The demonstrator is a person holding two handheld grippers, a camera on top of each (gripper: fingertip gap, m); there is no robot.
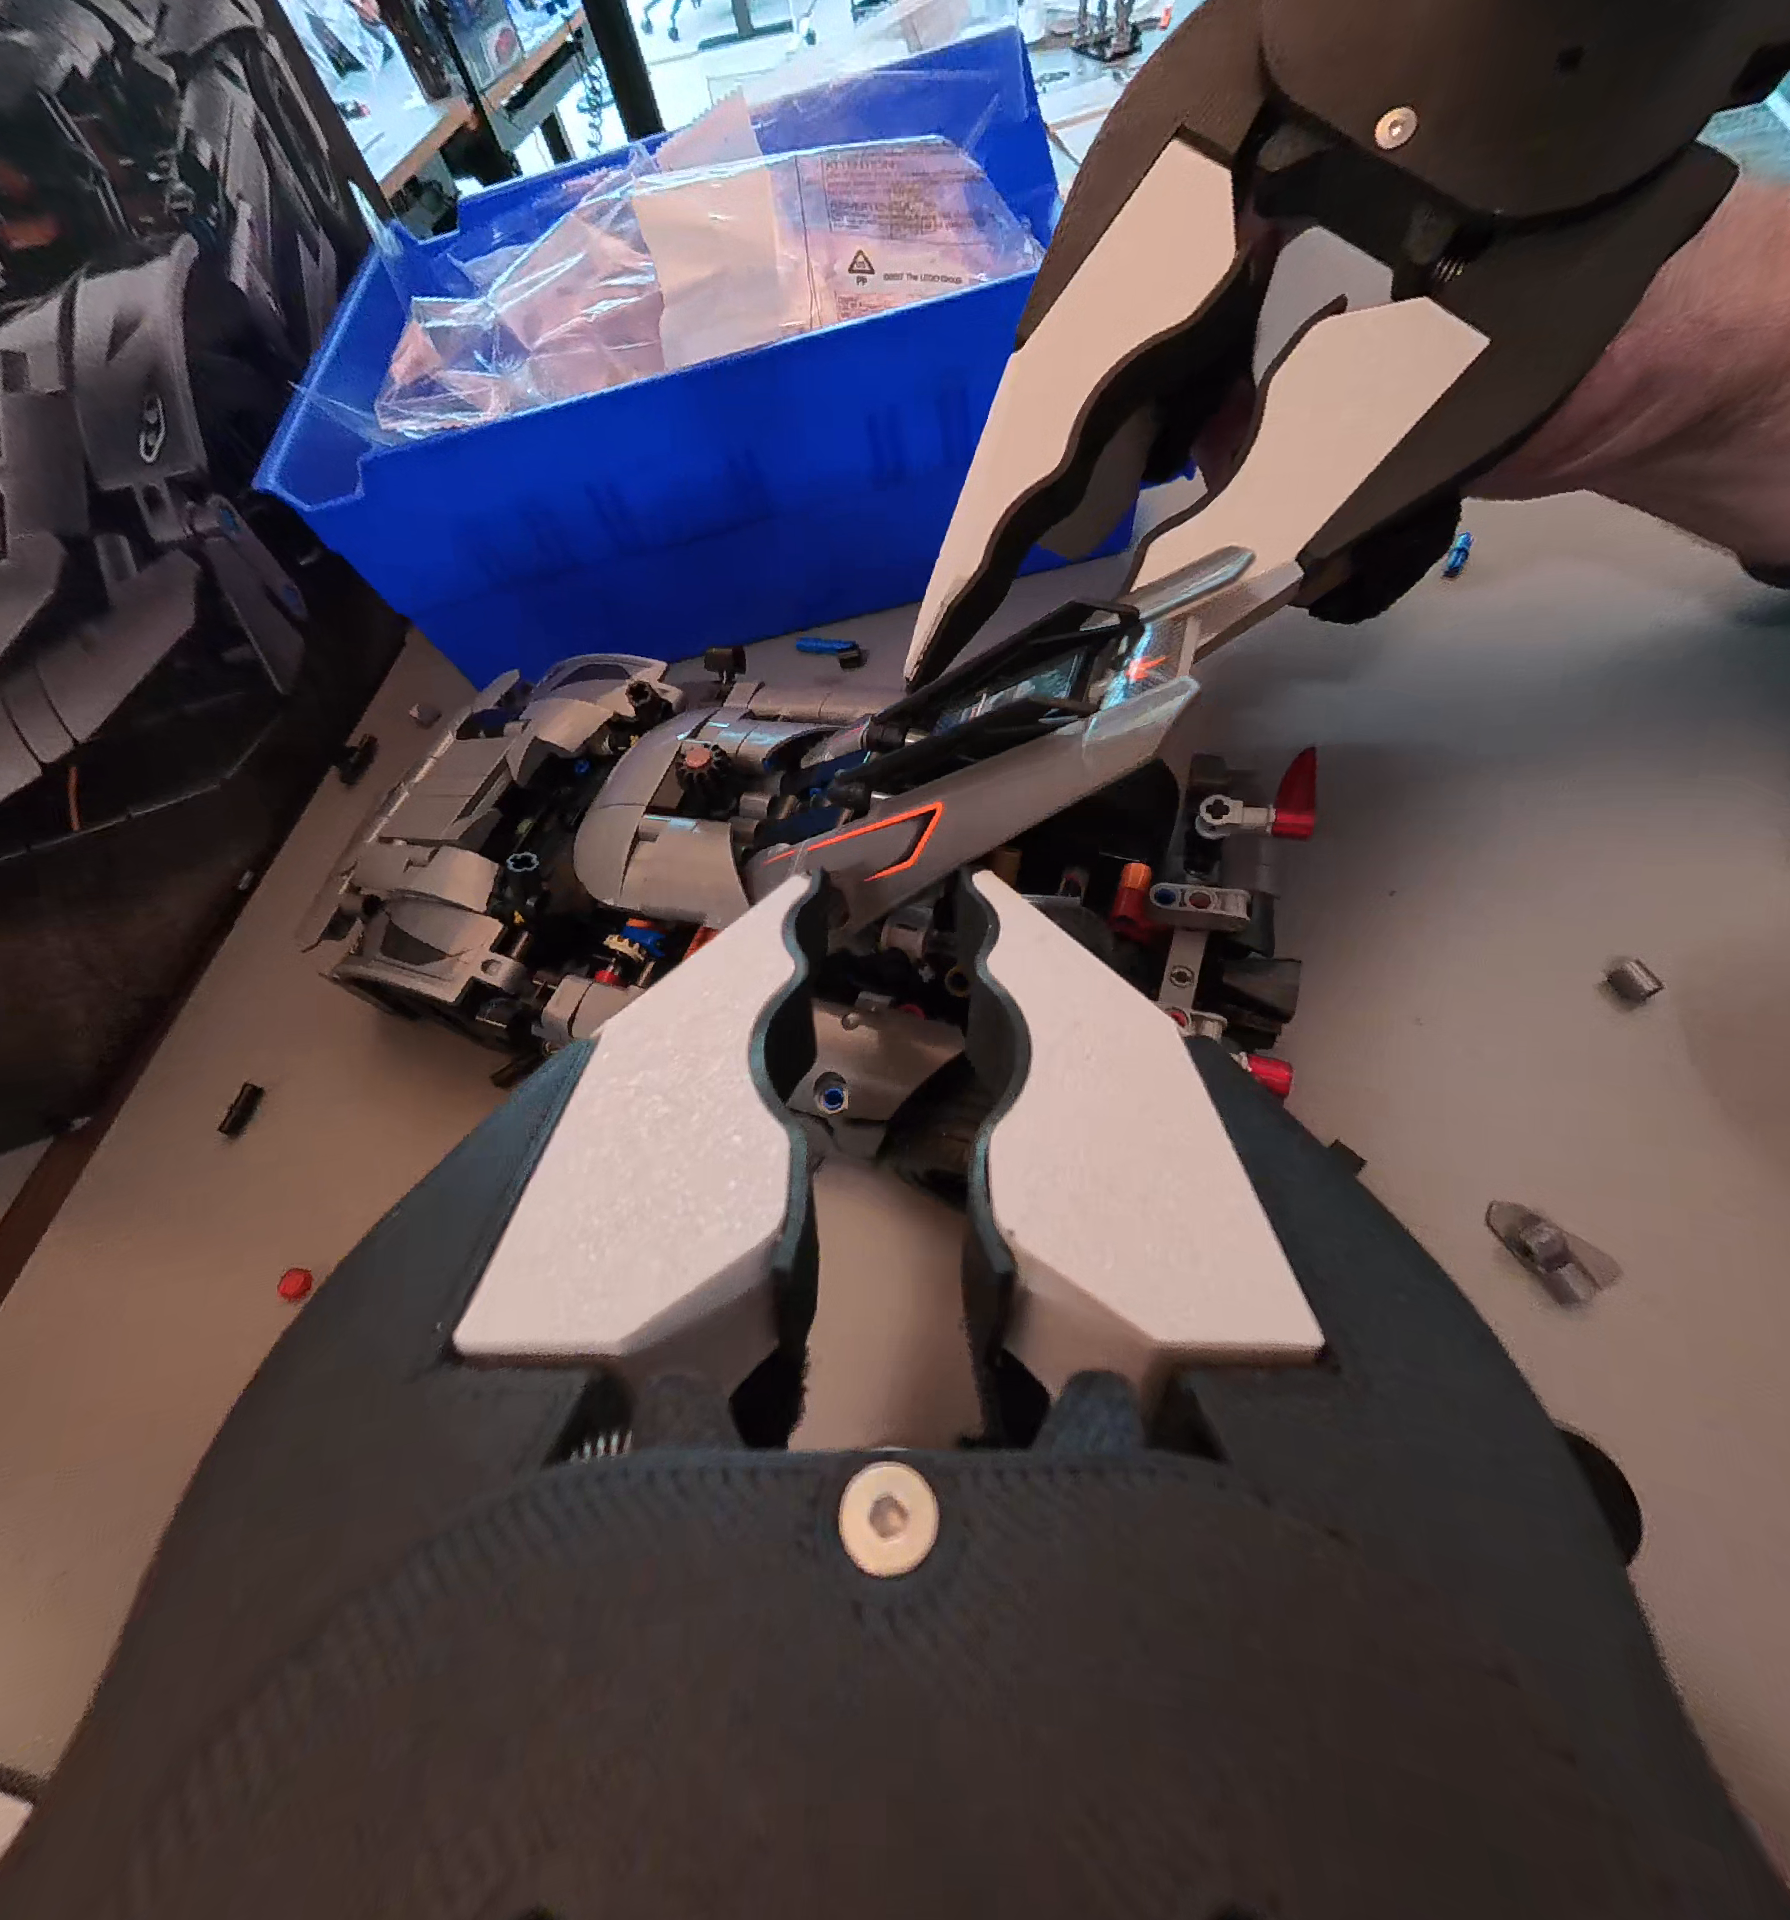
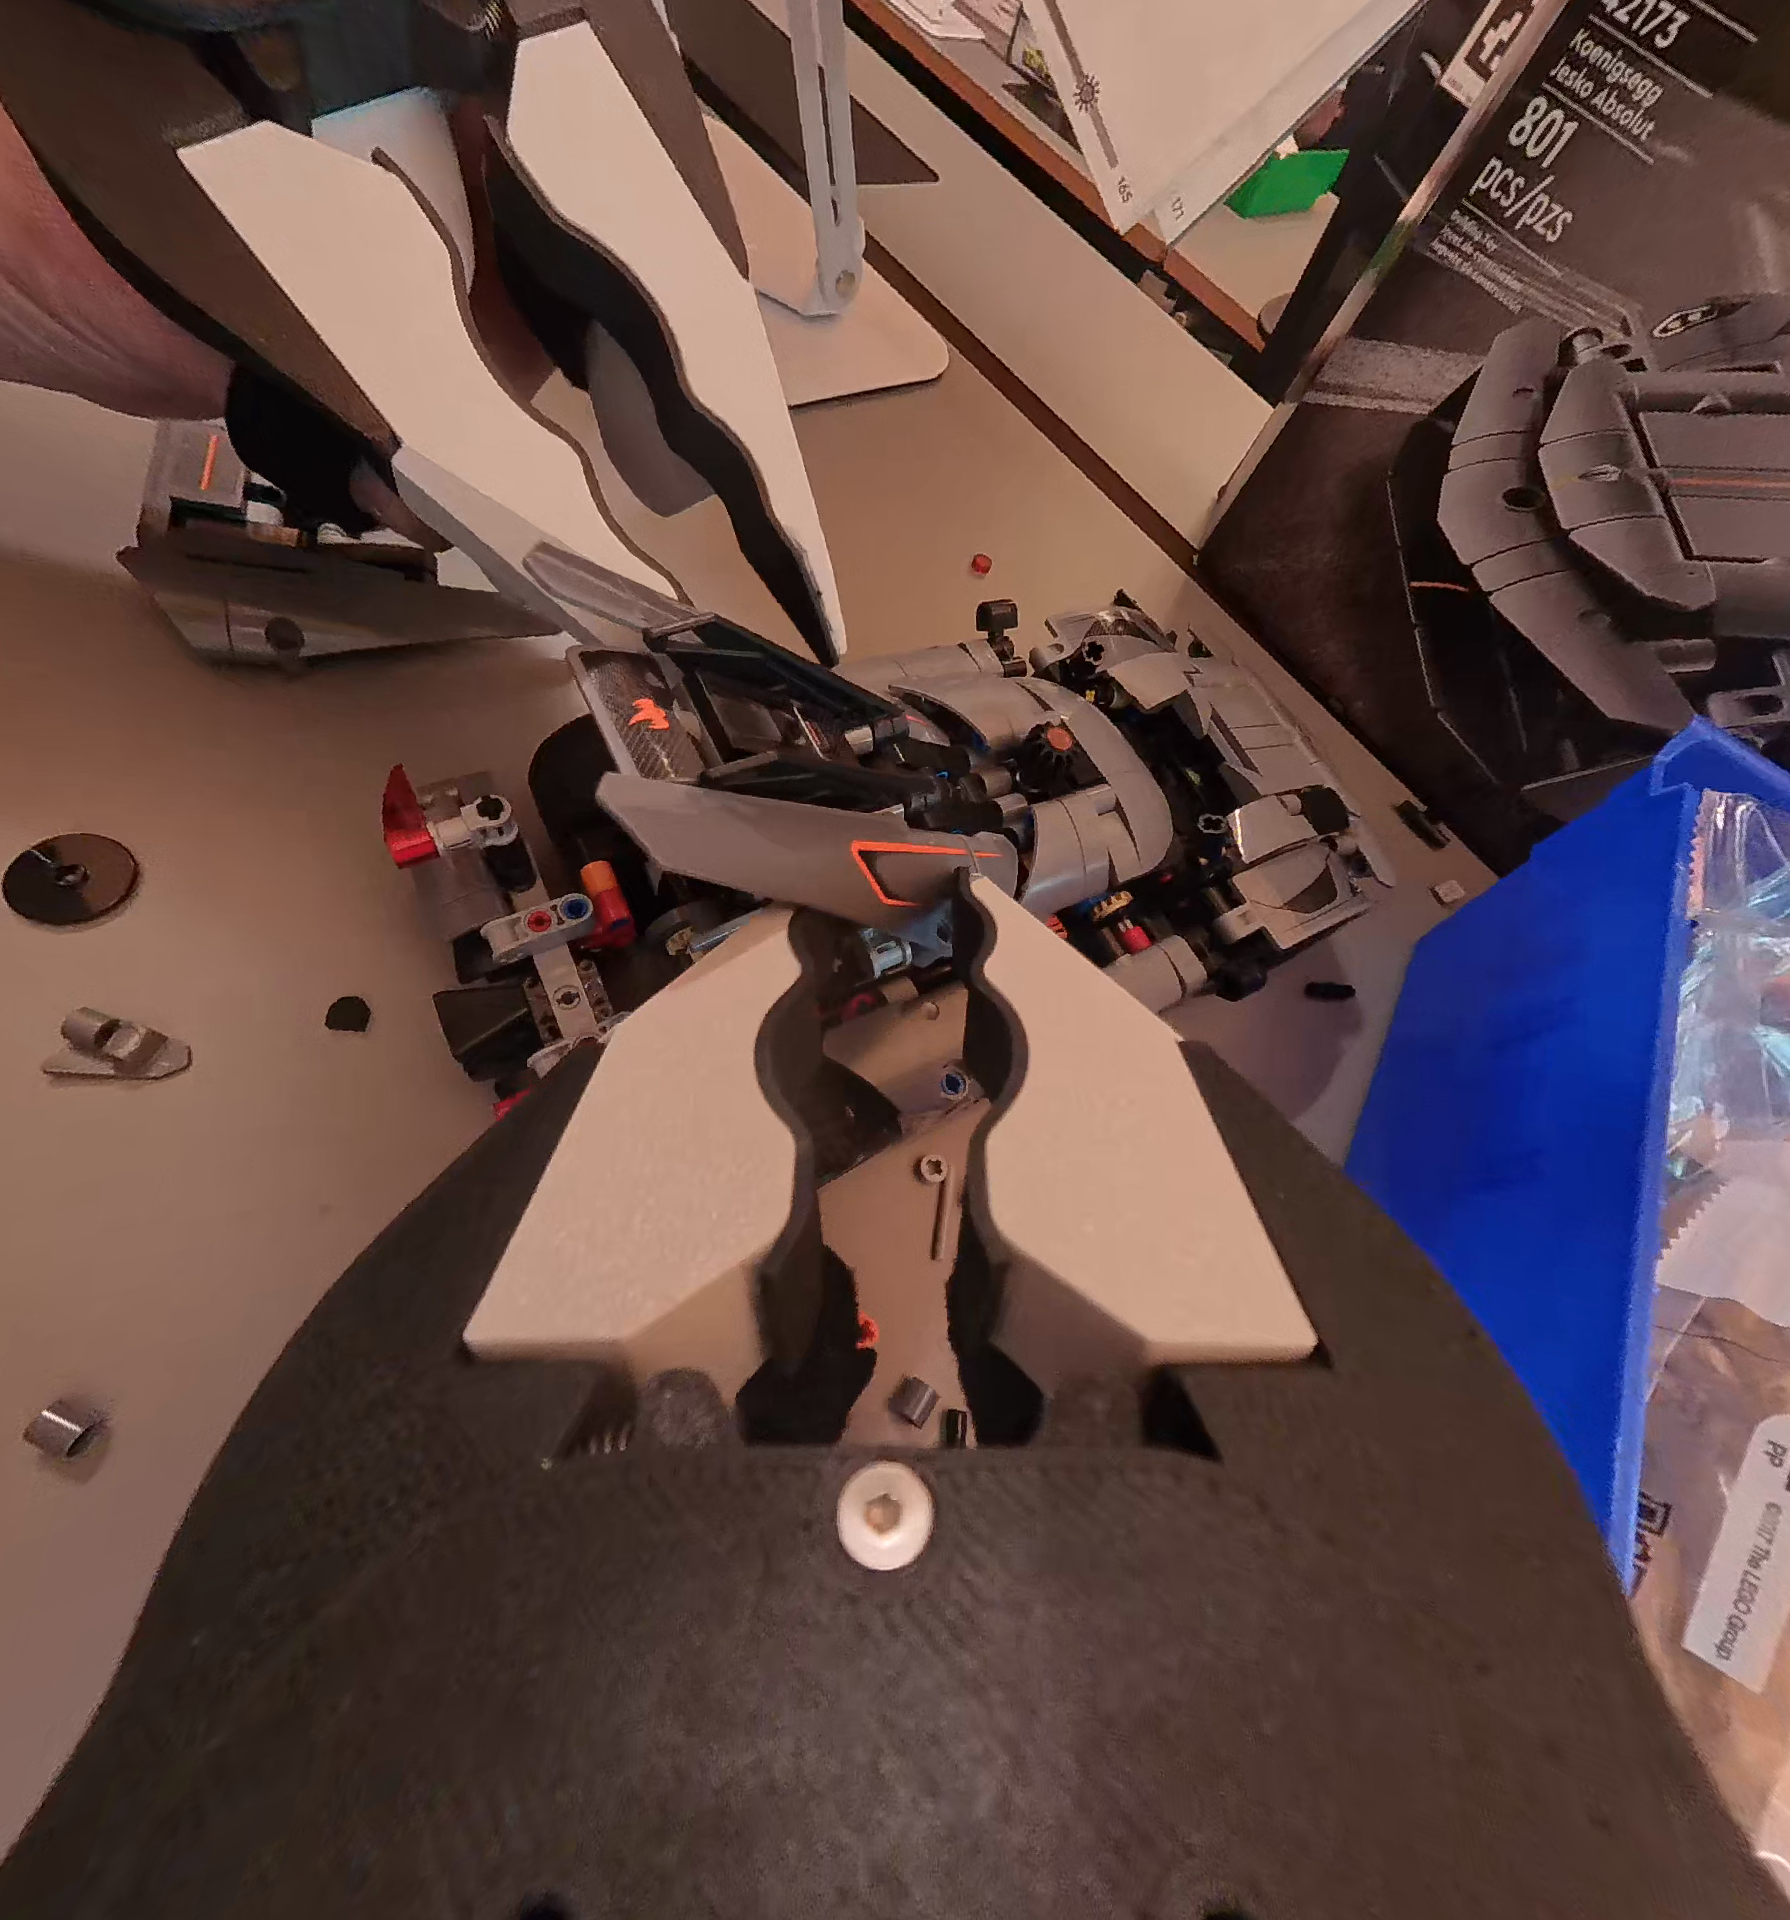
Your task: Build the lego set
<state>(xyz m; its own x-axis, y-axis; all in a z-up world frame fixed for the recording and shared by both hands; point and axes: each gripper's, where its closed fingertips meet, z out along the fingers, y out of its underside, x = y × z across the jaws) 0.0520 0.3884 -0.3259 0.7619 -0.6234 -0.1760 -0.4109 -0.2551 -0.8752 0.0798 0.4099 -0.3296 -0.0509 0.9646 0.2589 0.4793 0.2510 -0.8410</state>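
Observation:
A partly built grey Lego car (image 1: 475, 862) lies on the table, with its nose to the left in the left wrist view and to the right in the right wrist view (image 2: 1182, 810). A grey panel assembly (image 1: 974, 810) with an orange outline, black frame and clear window stands tilted up over the car's middle (image 2: 766, 842). My left gripper (image 1: 891, 899) has its fingertips closed on the panel's lower edge. It shows from above in the right wrist view (image 2: 745, 629). My right gripper (image 2: 886, 909) grips the same assembly from the opposite side and straddles the black frame (image 1: 1067, 639).
A blue bin (image 1: 662, 499) of plastic bags stands behind the car (image 2: 1514, 1143). The set's box (image 1: 91, 468) stands beside it. A second grey subassembly (image 2: 247, 582) and a black disc (image 2: 68, 878) lie nearby. Loose pieces include a red stud (image 1: 295, 1283) and grey parts (image 1: 1551, 1252). The tips of one gripper are about 4 cm away from the tips of the other. My left gripper's tips are some 15 cm from the black disc (image 2: 68, 878).

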